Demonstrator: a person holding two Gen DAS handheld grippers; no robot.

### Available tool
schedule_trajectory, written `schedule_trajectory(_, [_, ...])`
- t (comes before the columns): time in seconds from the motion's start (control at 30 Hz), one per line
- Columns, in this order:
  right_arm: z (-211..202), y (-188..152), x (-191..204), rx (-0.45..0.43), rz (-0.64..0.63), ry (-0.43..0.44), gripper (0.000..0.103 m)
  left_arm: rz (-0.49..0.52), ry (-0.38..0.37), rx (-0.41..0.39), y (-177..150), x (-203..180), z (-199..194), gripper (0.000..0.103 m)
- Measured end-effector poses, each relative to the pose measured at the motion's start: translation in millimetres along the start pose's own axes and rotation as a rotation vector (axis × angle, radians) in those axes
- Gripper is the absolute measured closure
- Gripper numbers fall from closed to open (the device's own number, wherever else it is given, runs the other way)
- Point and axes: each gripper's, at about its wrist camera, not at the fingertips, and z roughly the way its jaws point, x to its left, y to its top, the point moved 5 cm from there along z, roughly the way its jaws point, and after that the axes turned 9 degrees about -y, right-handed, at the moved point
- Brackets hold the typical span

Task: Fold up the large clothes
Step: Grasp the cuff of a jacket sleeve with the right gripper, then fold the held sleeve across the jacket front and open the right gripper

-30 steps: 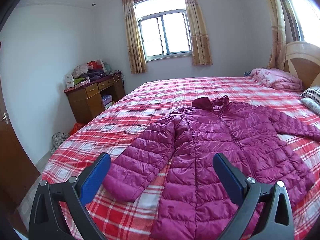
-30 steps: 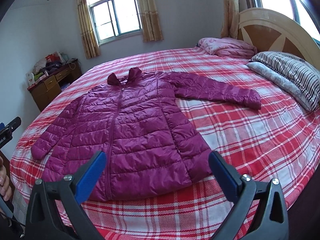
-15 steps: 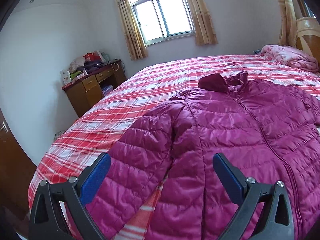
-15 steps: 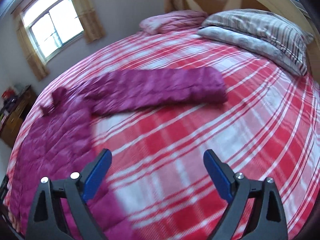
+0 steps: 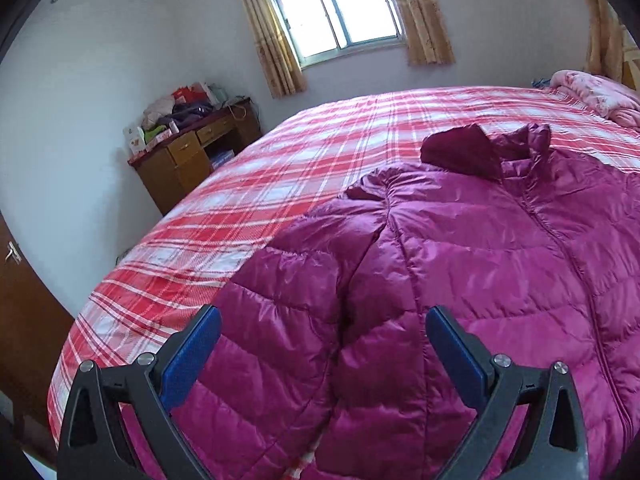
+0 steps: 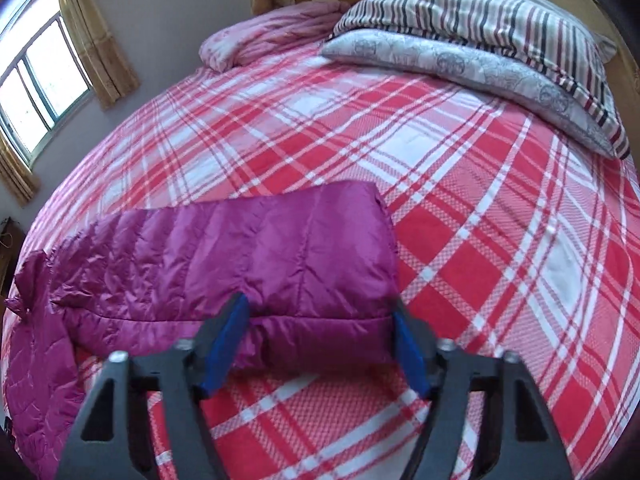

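A magenta quilted puffer jacket (image 5: pixel 460 264) lies flat, front up, on a red plaid bed (image 5: pixel 280 184). My left gripper (image 5: pixel 320 332) hovers open just over the jacket where one sleeve meets the body, with nothing between its blue pads. The right wrist view shows the other sleeve (image 6: pixel 280 248) stretched out across the bed. My right gripper (image 6: pixel 318 328) is down at that sleeve's cuff end. Its jaws are closing, with the near edge of the sleeve between the pads. The left fingertip (image 6: pixel 230 328) dents the fabric and the right one sits at the cuff.
Two pillows (image 6: pixel 500 40) and a folded pink blanket (image 6: pixel 272 36) lie by the wooden headboard. A cluttered wooden desk (image 5: pixel 188 156) stands against the wall beyond the bed's far edge. A brown door (image 5: pixel 24 320) is at the left. Bare plaid sheet (image 6: pixel 500 240) stretches beyond the cuff.
Both grippers have moved in low over the jacket. The right one swung to the outstretched sleeve's cuff and its jaws have narrowed around it. The left one stays wide open.
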Motion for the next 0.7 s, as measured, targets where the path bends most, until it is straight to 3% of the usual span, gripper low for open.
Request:
schedule_trajectory(0.07, [-2.1,1.2,3.9,-0.008,-0.046,0.021,0.07,-0.014,-0.009,0.02,-4.0,2.9,9.2,0.001])
schedule_trajectory(0.17, [-13.5,4.0,9.3,-0.027,-0.068,0.017,0.082,-0.031,-0.028,0.034,-11.2,4.0,15.9,0.001])
schedule_trajectory(0.47, [-117.7,41.7,71.2,-0.341,-0.219,0.013,0.084,-0.106,-0.071,0.018,-8.0,21.6,2.9,0.001])
schedule_trajectory(0.7, [-183.2,29.6,158.9,-0.51,-0.41,0.107,0.084,-0.131,-0.076,-0.008,-0.4,41.5,-5.0,0.001])
